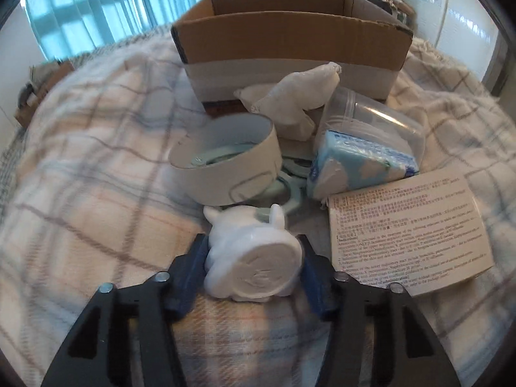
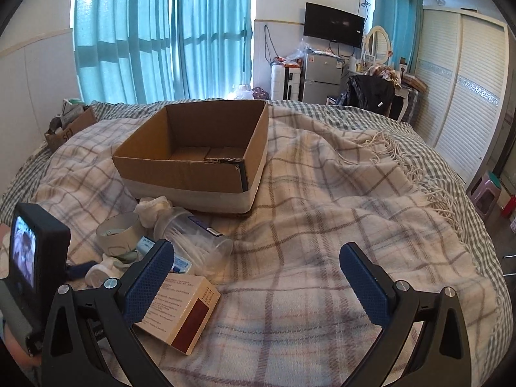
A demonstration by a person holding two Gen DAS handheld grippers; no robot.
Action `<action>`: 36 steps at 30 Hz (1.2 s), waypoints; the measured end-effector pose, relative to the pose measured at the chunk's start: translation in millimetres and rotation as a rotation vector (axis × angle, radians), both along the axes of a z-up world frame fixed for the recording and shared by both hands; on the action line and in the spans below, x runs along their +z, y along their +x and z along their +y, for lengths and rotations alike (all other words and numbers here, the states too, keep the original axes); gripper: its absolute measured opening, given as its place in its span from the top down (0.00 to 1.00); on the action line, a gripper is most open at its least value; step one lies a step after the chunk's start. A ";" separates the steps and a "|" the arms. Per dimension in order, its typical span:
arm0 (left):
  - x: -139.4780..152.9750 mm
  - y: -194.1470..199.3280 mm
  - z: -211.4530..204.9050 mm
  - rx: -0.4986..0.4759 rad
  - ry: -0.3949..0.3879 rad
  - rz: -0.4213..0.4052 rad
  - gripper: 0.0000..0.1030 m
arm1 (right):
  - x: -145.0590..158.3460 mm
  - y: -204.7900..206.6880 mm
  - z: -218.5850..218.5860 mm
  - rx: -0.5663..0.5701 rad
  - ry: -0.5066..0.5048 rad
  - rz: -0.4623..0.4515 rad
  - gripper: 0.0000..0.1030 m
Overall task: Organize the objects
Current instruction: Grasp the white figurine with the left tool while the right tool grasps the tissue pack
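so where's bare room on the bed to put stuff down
Free: the blanket right of the cardboard box, and inside the box. Crowded: the patch in front of the box, around the tape roll, clear jar and medicine box.

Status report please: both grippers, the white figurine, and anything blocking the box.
Left gripper jaws closed on white figurine. Right gripper open, empty. Cardboard box empty; tape roll and tissue pack lie between.

My left wrist view close and steep before the cardboard box [image 1: 290, 32], my right wrist view farther back, shallower, both sharing that box
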State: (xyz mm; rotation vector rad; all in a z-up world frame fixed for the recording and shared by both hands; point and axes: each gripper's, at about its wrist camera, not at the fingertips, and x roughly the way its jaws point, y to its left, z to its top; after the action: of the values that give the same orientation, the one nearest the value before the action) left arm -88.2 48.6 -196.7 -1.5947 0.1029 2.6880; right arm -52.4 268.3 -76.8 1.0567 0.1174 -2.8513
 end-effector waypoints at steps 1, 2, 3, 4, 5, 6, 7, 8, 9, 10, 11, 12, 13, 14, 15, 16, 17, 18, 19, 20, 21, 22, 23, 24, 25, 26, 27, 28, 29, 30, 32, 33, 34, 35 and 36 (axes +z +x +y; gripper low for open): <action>3.8 2.3 -2.3 0.006 0.010 0.014 0.47 | 1.0 1.5 -0.9 0.000 0.006 0.002 0.00; 9.4 5.8 -4.4 0.012 0.018 0.036 0.47 | 2.4 3.7 -1.9 0.001 0.013 0.005 0.00; 15.8 10.6 -6.6 0.021 0.027 0.066 0.47 | 3.6 5.5 -2.5 0.003 0.016 0.008 0.00; 23.3 16.0 -7.4 0.027 0.037 0.093 0.47 | 5.4 7.6 -3.8 0.006 0.021 0.013 0.00; 33.8 22.4 -10.6 0.031 0.058 0.126 0.47 | 6.9 9.2 -4.8 0.009 0.025 0.015 0.00; 42.2 26.9 -12.8 0.030 0.075 0.148 0.47 | 8.1 10.5 -6.3 0.014 0.029 0.019 0.00; 51.5 30.1 -14.0 0.029 0.089 0.170 0.47 | 9.0 11.4 -7.5 0.021 0.034 0.021 0.00; 59.9 33.0 -16.5 0.025 0.099 0.193 0.47 | 9.4 11.7 -10.2 0.030 0.042 0.021 0.00; 66.6 34.2 -19.2 0.022 0.103 0.208 0.47 | 9.3 11.3 -12.9 0.035 0.050 0.019 0.00; 72.8 35.3 -23.3 0.022 0.109 0.224 0.47 | 8.6 11.0 -15.3 0.040 0.058 0.016 0.00; 78.6 33.7 -30.7 0.026 0.118 0.242 0.47 | 7.2 9.1 -19.8 0.054 0.065 0.005 0.00; 82.1 34.5 -34.6 0.030 0.125 0.258 0.47 | 5.8 7.4 -23.6 0.071 0.067 -0.005 0.00; 87.0 35.4 -38.9 0.037 0.131 0.276 0.47 | 3.5 4.5 -30.4 0.099 0.074 -0.023 0.00; 92.4 37.1 -42.9 0.047 0.136 0.295 0.47 | 1.0 1.2 -35.8 0.116 0.085 -0.040 0.00; 98.2 40.6 -45.7 0.062 0.137 0.315 0.47 | -2.9 -4.0 -43.6 0.127 0.104 -0.070 0.00; 100.8 38.3 -51.7 0.073 0.135 0.328 0.47 | -6.9 -8.5 -50.5 0.131 0.123 -0.099 0.00; 102.1 37.2 -57.5 0.080 0.132 0.338 0.47 | -12.9 -16.2 -60.4 0.133 0.143 -0.139 0.00; 103.4 35.4 -63.2 0.089 0.130 0.348 0.47 | -17.8 -21.8 -67.3 0.135 0.152 -0.171 0.00; 103.4 33.8 -66.8 0.097 0.129 0.354 0.47 | -23.3 -26.6 -73.5 0.137 0.154 -0.199 0.00; 102.8 29.3 -72.3 0.103 0.132 0.355 0.47 | -30.0 -32.5 -81.4 0.133 0.156 -0.229 0.00; 102.3 26.4 -75.2 0.107 0.137 0.351 0.47 | -34.7 -37.3 -85.5 0.124 0.160 -0.252 0.00; 101.2 22.2 -81.0 0.115 0.148 0.347 0.47 | -39.3 -41.9 -90.2 0.113 0.162 -0.272 0.00; 99.0 15.9 -86.3 0.123 0.157 0.339 0.47 | -44.1 -45.9 -95.3 0.108 0.162 -0.292 0.00; 97.2 13.4 -90.3 0.129 0.160 0.337 0.47 | -50.2 -50.8 -100.6 0.102 0.165 -0.322 0.00; 95.7 11.4 -92.8 0.136 0.162 0.335 0.47 | -55.3 -54.0 -104.7 0.096 0.169 -0.341 0.00; 93.5 8.5 -95.7 0.138 0.174 0.332 0.47 | -60.6 -57.8 -108.1 0.088 0.171 -0.358 0.00; 91.0 8.7 -96.9 0.134 0.186 0.330 0.47 | -64.8 -61.4 -111.2 0.078 0.175 -0.371 0.00; 88.0 9.2 -97.6 0.129 0.196 0.328 0.47 | -69.7 -65.3 -113.7 0.072 0.176 -0.389 0.00; 85.4 9.3 -98.6 0.128 0.200 0.327 0.47 | -76.4 -70.5 -117.9 0.071 0.167 -0.413 0.00; 82.7 10.5 -98.7 0.128 0.203 0.326 0.47 | -80.8 -73.6 -120.4 0.063 0.167 -0.427 0.00; 78.4 11.7 -101.7 0.133 0.219 0.321 0.47 | -88.0 -78.6 -128.6 0.042 0.217 -0.419 0.00; 76.8 12.2 -102.1 0.134 0.229 0.318 0.47 | -90.6 -80.0 -131.4 0.034 0.246 -0.408 0.00; 75.5 12.4 -103.1 0.131 0.240 0.314 0.47 | -93.6 -81.1 -133.2 0.025 0.275 -0.400 0.00; 74.7 12.2 -103.7 0.130 0.247 0.312 0.47 | -96.0 -80.4 -134.5 0.022 0.299 -0.388 0.03; 74.4 12.1 -103.6 0.130 0.249 0.311 0.47 | -96.8 -78.2 -135.1 0.020 0.316 -0.374 0.06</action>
State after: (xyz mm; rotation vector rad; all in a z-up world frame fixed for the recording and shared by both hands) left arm -76.0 -54.9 -122.3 -1.1477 -0.3306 2.8853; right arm -130.6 133.2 -173.6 1.6150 0.5560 -2.6135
